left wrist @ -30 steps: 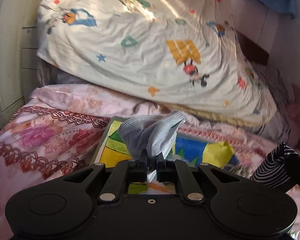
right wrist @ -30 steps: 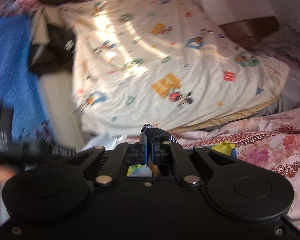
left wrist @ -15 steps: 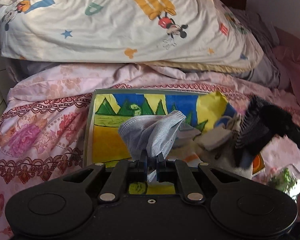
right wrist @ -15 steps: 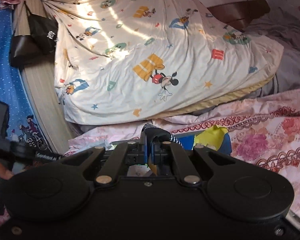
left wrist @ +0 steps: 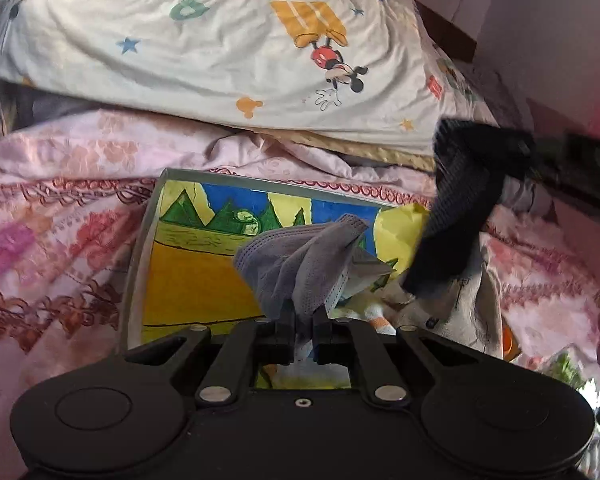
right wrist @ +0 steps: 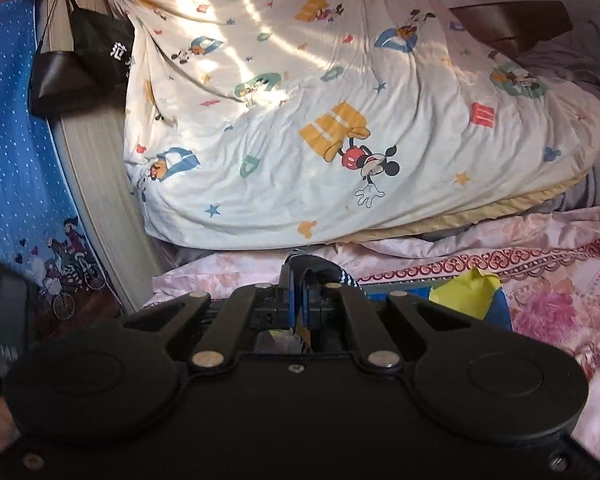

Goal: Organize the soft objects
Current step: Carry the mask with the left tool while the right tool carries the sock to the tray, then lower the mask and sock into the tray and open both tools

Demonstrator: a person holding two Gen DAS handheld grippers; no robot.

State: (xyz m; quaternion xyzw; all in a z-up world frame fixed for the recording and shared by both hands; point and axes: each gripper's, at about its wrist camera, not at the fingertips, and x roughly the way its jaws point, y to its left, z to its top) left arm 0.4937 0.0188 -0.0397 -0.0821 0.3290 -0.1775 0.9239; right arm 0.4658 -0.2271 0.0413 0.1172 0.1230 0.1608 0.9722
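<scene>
My left gripper (left wrist: 303,314) is shut on a grey face mask (left wrist: 304,258) and holds it above a colourful picture tray (left wrist: 196,264) lying on the pink floral bedspread. My right gripper (right wrist: 305,280) is shut on a dark striped sock (right wrist: 336,270); in the left wrist view the sock (left wrist: 456,224) hangs from it over the tray's right end, above several pale soft items (left wrist: 460,312) piled there.
A cartoon-print quilt (left wrist: 228,52) is heaped behind the tray. The pink floral bedspread (left wrist: 52,248) lies around it. A black bag (right wrist: 84,68) hangs at the left near a blue curtain (right wrist: 12,152). A yellow paper (right wrist: 466,294) sticks up at the tray's far end.
The left gripper has tilted down over the tray with the mask. The right gripper with the sock has come in higher and closer over the tray's right end.
</scene>
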